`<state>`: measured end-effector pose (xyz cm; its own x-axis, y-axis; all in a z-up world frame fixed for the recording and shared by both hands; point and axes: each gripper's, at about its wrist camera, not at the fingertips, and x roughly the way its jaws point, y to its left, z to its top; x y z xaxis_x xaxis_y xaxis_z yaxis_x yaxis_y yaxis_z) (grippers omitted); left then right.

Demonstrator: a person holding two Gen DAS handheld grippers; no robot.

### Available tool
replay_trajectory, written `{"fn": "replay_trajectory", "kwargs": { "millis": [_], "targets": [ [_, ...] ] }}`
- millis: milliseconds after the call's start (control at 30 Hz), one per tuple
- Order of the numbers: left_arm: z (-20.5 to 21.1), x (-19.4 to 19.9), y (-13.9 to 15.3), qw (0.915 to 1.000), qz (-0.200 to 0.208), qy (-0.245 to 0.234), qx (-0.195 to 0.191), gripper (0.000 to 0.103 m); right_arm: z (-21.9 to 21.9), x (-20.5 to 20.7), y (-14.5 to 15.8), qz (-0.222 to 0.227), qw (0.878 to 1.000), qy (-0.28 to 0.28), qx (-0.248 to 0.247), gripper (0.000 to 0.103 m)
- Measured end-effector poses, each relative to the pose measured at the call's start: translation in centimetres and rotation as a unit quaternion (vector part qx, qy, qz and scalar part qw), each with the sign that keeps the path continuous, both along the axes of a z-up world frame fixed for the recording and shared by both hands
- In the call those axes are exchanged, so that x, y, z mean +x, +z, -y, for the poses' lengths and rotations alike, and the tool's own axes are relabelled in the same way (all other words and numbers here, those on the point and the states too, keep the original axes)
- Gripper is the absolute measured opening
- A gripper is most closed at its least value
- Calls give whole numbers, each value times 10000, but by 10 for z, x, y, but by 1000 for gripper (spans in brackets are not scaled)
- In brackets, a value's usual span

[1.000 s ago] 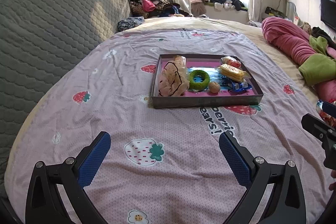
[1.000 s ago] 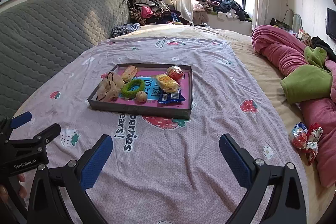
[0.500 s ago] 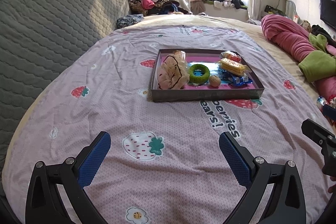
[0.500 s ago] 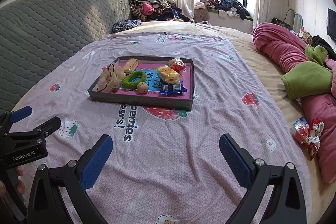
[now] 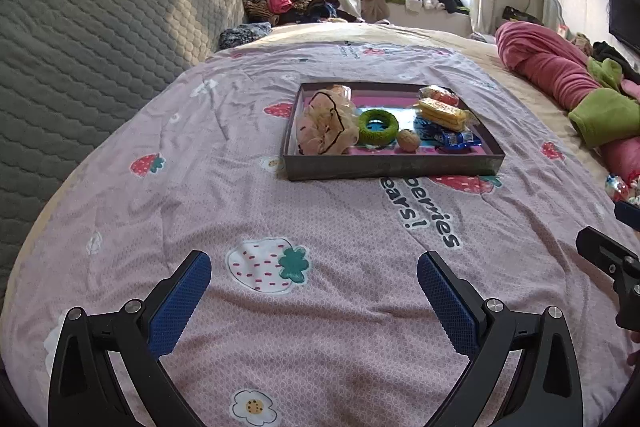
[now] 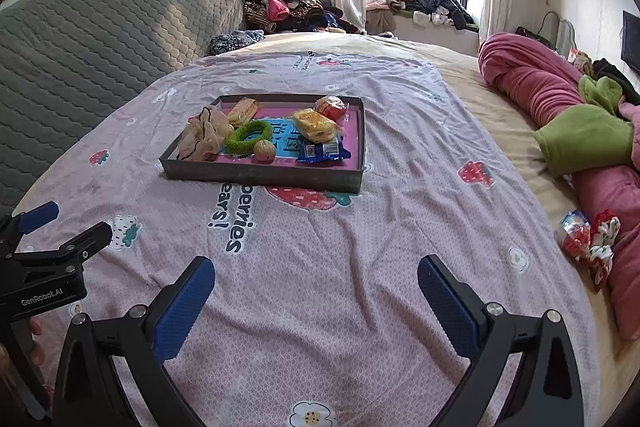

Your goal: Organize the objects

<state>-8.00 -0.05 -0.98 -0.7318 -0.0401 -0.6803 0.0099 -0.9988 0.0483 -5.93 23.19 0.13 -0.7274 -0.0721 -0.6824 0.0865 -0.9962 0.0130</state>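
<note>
left tool (image 5: 314,291) wide, empty | right tool (image 6: 316,293) wide, empty | tray (image 6: 264,173) ahead | snack packets (image 6: 586,241) beside pink blanket (image 6: 536,83)

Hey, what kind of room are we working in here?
Most likely a bedroom: a bed with a strawberry sheet, a padded headboard, and clothes piled by the window.

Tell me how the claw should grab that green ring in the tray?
Probably from above. The green ring lies flat on the tray floor, so one finger could drop into its hole and the other outside, pinching the near arc. That side faces the open right claw. The frilly scrunchie crowds its left edge and the walnut sits close on its right.
</note>
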Motion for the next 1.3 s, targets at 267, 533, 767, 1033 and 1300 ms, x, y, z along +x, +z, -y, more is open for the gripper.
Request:
{"fn": "replay_trajectory", "kwargs": {
  "millis": [267,533,767,1033,1300],
  "targets": [
    [0,0,-8,10000,34,12,-7,103,-2,3,-7,-15,10000,-33,16,102],
    [1,0,-17,10000,40,23,-40,103,-3,7,-15,14,10000,-36,4,102],
    [2,1,-22,10000,71,15,-67,103,-7,7,-18,25,10000,-92,-18,102],
    [8,-3,-25,9999,108,37,8,103,-5,7,-21,1,10000,-87,-21,102],
    [13,-3,-28,9998,118,103,73,103,-7,8,-25,-36,9999,-93,-5,103]
  ]
}}
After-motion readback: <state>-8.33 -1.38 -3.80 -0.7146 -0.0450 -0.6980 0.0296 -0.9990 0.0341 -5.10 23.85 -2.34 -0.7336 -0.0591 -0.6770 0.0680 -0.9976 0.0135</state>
